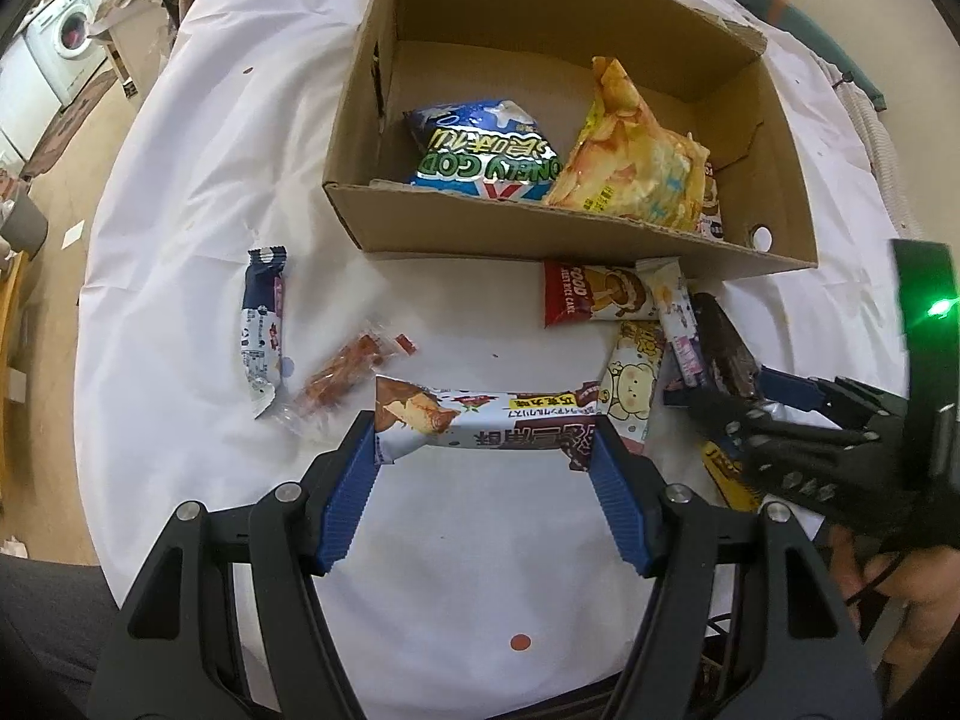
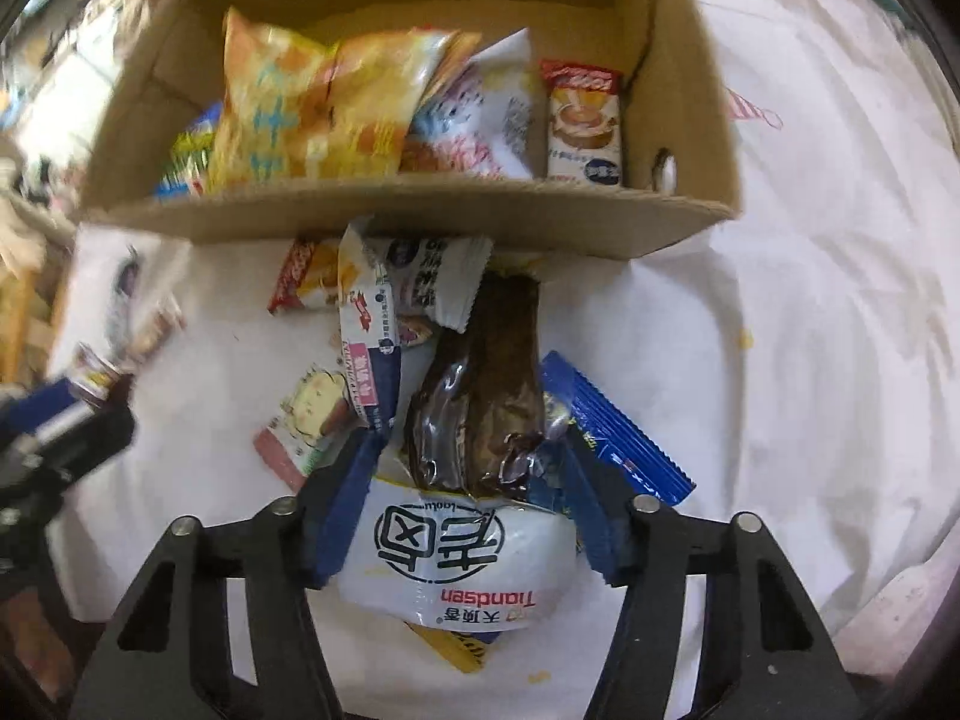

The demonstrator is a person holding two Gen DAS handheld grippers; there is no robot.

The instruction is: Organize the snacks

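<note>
Left wrist view: the left gripper (image 1: 487, 450) is clamping a long white snack bar (image 1: 480, 420) endwise between its pads, with the cardboard box (image 1: 540, 234) lying ahead of it. The right gripper (image 2: 465, 468) is straddling a brown packet (image 2: 480, 396) in the loose pile; whether it is gripping, I cannot tell. Step in hand, judged: loading the box. The bar needs carrying forward over the near wall.

My left camera looks steeply down along its fingers at the cloth (image 1: 198, 192), close above it, with the box (image 1: 540, 228) ahead. My right camera also points steeply down, closer over the pile (image 2: 474, 408), facing the same box (image 2: 420, 216). Both views share the box, the pile before it, and each shows the other gripper at its edge.
</note>
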